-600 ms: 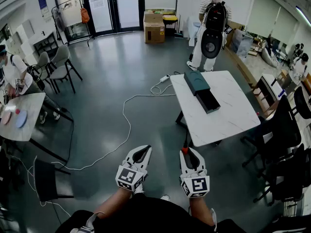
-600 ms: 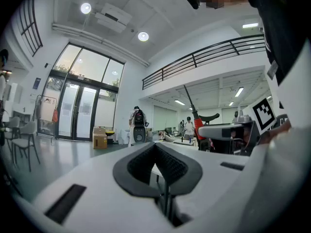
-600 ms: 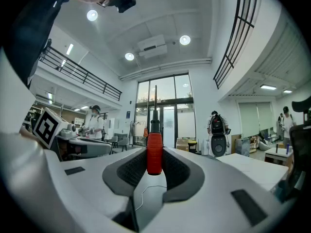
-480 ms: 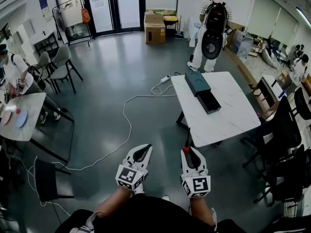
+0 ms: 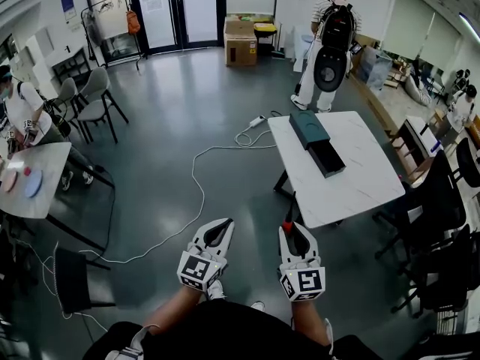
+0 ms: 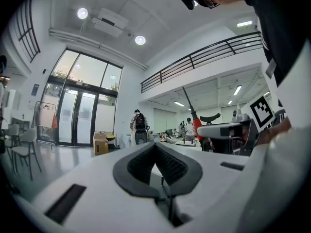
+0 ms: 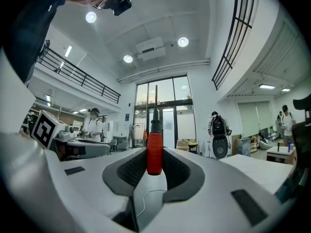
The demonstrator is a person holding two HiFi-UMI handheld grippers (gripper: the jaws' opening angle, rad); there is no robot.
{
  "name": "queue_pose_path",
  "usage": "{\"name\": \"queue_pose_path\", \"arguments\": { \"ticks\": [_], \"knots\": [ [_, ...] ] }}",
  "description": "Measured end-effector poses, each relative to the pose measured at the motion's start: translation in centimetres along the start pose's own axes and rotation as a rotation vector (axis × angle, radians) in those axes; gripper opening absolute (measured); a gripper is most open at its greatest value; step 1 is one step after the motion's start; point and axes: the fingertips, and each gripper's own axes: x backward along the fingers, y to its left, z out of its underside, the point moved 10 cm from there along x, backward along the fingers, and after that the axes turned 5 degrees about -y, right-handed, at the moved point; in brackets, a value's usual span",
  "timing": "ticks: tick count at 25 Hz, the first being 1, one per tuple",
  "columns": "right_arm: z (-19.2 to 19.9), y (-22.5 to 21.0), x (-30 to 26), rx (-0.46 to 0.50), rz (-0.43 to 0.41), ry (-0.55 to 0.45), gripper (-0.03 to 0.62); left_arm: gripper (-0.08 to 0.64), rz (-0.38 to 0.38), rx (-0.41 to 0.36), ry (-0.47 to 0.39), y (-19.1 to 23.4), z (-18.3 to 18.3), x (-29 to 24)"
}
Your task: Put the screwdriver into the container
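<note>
The white table point(image 5: 352, 186) occupies the centre right of the head view. The container point(image 5: 315, 142), a dark box whose lower end appears to be an open tray, is placed on the upper left part of the table. Its long axis runs from upper left to lower right.

The right gripper point(image 5: 295, 240) is held at the lower centre of the frame, just below the table's lower-left corner. Its jaws are clamped on the red handle of the screwdriver point(image 5: 286, 226). The handle is seated between the pads, and the black shaft projects beyond the jaw tips, pointing up the frame.

The left gripper point(image 5: 216, 235) is held further left, well apart from the table. Its jaws are brought together, and nothing is held between them.

The container lies up and to the right of the right gripper, across the table. The right gripper is judged the nearer of the two. A forward reach, angled rightward, is called for.
</note>
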Motion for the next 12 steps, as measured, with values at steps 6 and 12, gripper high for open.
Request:
{"name": "queue_pose_path", "arguments": {
  "ticks": [6, 12],
  "knots": [
    [-0.4, 1.5, -2.4, -0.015, 0.021, -0.030, 0.110, 0.005, 0.026, 0.014, -0.011, 2.8, -0.2, -0.1],
    [-0.5, 3.6, -5.2, -0.011, 0.047, -0.060, 0.111, 0.005, 0.077, 0.030, -0.042, 6.6, -0.8, -0.2]
  ]
}}
